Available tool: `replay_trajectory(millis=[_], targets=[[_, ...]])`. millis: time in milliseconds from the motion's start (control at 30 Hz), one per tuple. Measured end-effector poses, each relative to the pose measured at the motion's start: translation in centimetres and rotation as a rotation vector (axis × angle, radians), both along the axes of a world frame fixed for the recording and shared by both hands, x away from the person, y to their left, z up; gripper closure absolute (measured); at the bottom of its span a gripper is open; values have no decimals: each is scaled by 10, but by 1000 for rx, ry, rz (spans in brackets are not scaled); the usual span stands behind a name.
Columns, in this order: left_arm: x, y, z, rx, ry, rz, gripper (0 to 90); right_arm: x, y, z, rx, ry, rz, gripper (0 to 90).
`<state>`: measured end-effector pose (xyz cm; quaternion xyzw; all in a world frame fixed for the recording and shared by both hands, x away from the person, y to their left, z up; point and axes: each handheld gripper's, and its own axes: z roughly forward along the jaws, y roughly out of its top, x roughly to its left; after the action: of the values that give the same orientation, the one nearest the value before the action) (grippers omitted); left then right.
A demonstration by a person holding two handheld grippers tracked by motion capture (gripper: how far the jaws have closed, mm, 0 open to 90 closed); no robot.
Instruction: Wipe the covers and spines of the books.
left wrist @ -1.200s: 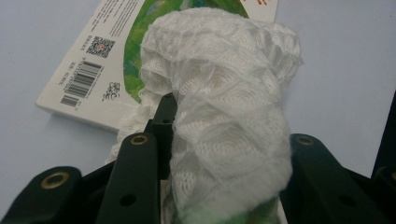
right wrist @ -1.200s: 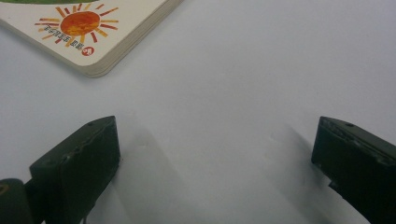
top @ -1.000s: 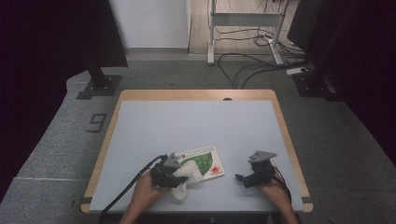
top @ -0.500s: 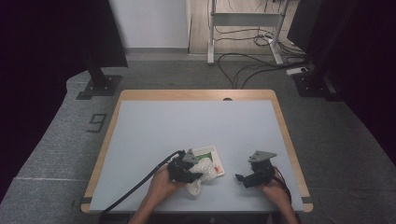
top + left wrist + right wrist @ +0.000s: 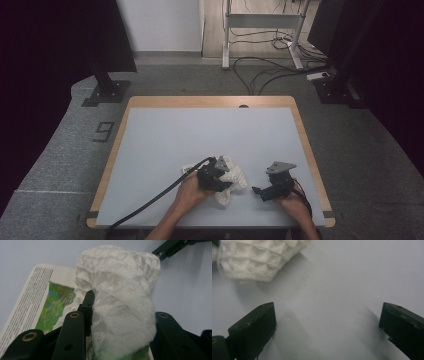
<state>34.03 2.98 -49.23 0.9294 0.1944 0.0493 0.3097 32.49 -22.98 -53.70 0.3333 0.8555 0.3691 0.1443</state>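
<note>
one white cloth (image 5: pixel 234 180), one printed card (image 5: pixel 37 300), two tools, one table (image 5: pixel 165 140)

In the high view, the printed packet (image 5: pixel 188 169) is almost wholly covered by the white mesh cloth (image 5: pixel 235 179) and the left gripper (image 5: pixel 223 184); a pale corner is left showing at the left. In the left gripper view, the packet's small print (image 5: pixel 27 297) is too fine to be read, and its near edge is hidden behind the jaws. Both forearms are cut off by the near edge
</note>
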Motion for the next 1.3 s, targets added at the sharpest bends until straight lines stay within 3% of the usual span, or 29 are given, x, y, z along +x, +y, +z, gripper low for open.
replay_trajectory(millis=[267, 533, 733, 1000, 1300], targets=[[6, -18, 0, 10, -6, -18, 613, 0, 0, 0, 0, 0, 0, 4], [6, -19, 1, 10, -6, -19, 615, 0, 0, 0, 2, 1, 0, 5], [6, -20, 15, -11, -12, -32, 617, 0, 0, 0, 1, 0, -1, 5], [4, -25, 38, -13, -51, -55, 617, 0, 0, 0, 1, 1, -2, 5], [5, -22, 43, 10, -54, -56, 617, 0, 0, 0, 2, 1, 2, 6]])
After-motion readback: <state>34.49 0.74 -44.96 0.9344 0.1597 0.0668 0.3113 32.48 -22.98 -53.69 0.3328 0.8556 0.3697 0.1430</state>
